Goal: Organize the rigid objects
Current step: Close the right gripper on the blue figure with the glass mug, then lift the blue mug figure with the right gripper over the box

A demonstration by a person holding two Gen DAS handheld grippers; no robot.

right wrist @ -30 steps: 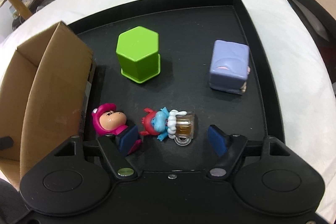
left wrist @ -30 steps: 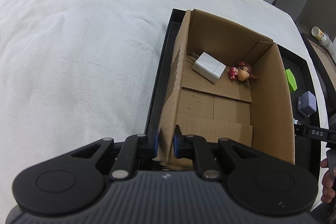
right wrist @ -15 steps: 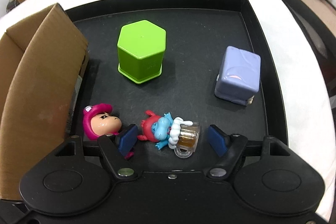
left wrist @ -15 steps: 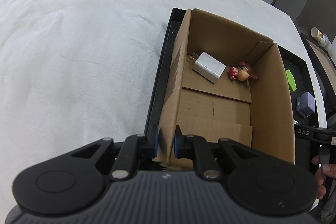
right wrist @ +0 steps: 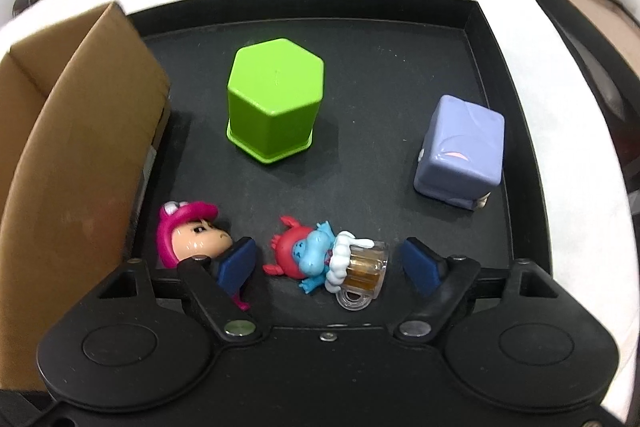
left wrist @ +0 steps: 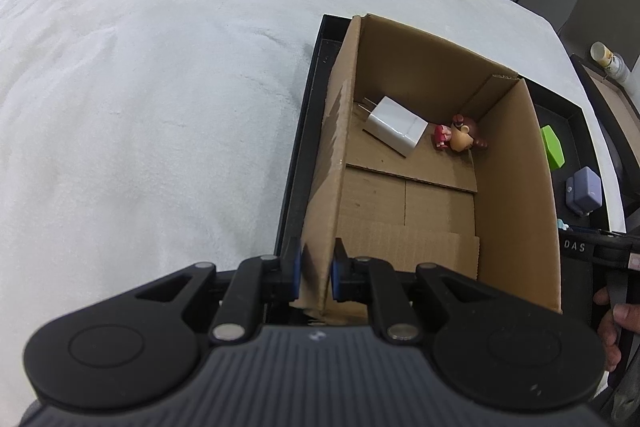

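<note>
Two grippers are at work over a black tray (right wrist: 500, 39) that sits on a white cloth (left wrist: 140, 107). Starting at the left, our left gripper (left wrist: 314, 273) has its blue pads pinched together on the near left wall of the cardboard box (left wrist: 516, 195), which stands inside the tray. Inside that box we see a white charger (left wrist: 396, 125) lying flat toward the far end, and just to its right a small brown-haired figurine (left wrist: 460, 135) on its side in the far corner. Moving right, past the box wall, a pink-hooded figurine (right wrist: 188, 235) lies on the tray floor, partly behind the left finger (right wrist: 236, 263) of our right gripper (right wrist: 328, 263). That gripper's jaws stand apart, and between them, touching neither pad, lies a blue and red figurine with a clear mug (right wrist: 324, 259). Farther back stands a green hexagonal block (right wrist: 276, 103), and at the right a lilac cube toy (right wrist: 460, 151) near the tray's right rim.
</note>
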